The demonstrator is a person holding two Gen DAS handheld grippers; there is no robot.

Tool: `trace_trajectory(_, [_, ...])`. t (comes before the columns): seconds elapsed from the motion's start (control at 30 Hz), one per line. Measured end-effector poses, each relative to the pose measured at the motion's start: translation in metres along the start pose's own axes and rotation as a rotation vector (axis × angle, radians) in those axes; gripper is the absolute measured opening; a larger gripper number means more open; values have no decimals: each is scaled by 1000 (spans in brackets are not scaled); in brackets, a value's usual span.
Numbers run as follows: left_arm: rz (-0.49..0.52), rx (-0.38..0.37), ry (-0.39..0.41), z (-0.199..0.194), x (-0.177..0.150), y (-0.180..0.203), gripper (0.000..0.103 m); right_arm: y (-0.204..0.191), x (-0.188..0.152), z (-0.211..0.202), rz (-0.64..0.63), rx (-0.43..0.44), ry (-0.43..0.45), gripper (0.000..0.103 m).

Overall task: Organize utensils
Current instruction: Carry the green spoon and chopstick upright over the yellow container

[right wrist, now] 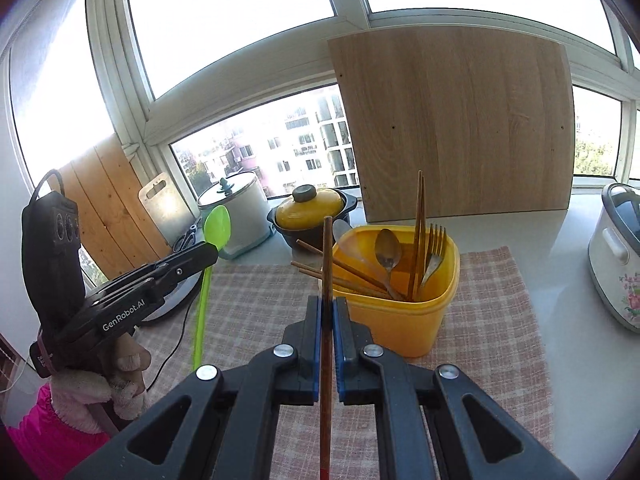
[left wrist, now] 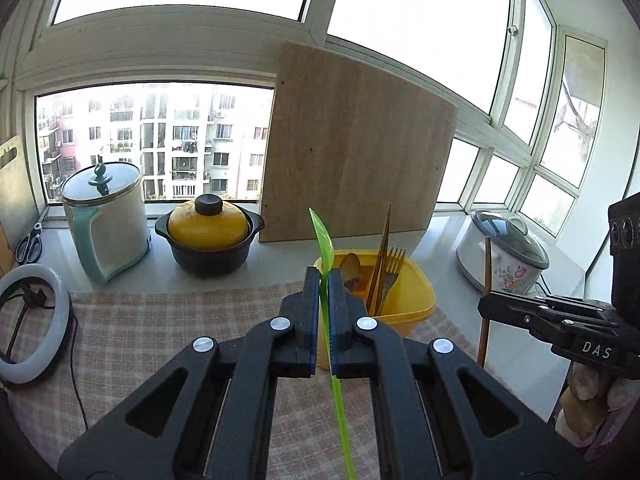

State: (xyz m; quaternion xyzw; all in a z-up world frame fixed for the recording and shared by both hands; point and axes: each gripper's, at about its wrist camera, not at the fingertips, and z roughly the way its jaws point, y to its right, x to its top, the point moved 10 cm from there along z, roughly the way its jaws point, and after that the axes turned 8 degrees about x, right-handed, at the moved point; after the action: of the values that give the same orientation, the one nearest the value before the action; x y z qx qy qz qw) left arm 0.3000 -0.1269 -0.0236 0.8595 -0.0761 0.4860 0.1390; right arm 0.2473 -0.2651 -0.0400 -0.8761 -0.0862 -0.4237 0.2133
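Note:
My left gripper [left wrist: 325, 276] is shut on a green plastic spoon [left wrist: 321, 236], bowl up, handle running down past the jaws; the same left gripper [right wrist: 212, 254] and green spoon [right wrist: 217, 224] show at the left of the right wrist view. My right gripper [right wrist: 328, 304] is shut on a brown wooden chopstick [right wrist: 327, 256] held upright; the right gripper [left wrist: 486, 306] and its chopstick [left wrist: 487, 264] appear at the right of the left wrist view. Just beyond both stands a yellow tub [right wrist: 400, 320], also seen as yellow tub [left wrist: 416, 300], holding a metal spoon [right wrist: 388, 248], a fork [right wrist: 435, 248] and more chopsticks [right wrist: 420, 232].
A checked cloth [right wrist: 256, 304] covers the counter. Behind stand a wooden board [right wrist: 456, 128], a yellow-lidded black pot [left wrist: 210, 236], a white kettle [left wrist: 106, 220], scissors [left wrist: 30, 242] and a flowered rice cooker [right wrist: 616, 256]. A ring light [left wrist: 32, 320] lies left. A person's gloved hand [right wrist: 120, 380] holds the left gripper.

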Motion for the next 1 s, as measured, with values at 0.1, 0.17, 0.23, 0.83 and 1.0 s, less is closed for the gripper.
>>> trace_trajectory(0.1, [-4, -2, 17, 5, 8, 5, 1, 3, 6, -2, 0, -7, 11, 3])
trace_trajectory(0.17, [-2, -4, 25, 8, 12, 10, 1, 5, 10, -2, -2, -11, 16, 3])
trace_trajectory(0.23, [10, -2, 32, 10, 14, 14, 1, 7, 13, -3, 1, -14, 22, 3])
trace_trajectory(0.83, [5, -23, 26, 43, 37, 36, 1, 29, 66, -10, 11, -47, 114, 3])
trace_trajectory(1.0, [22, 6, 57, 60, 53, 46, 1, 37, 96, -10, 11, -69, 168, 3])
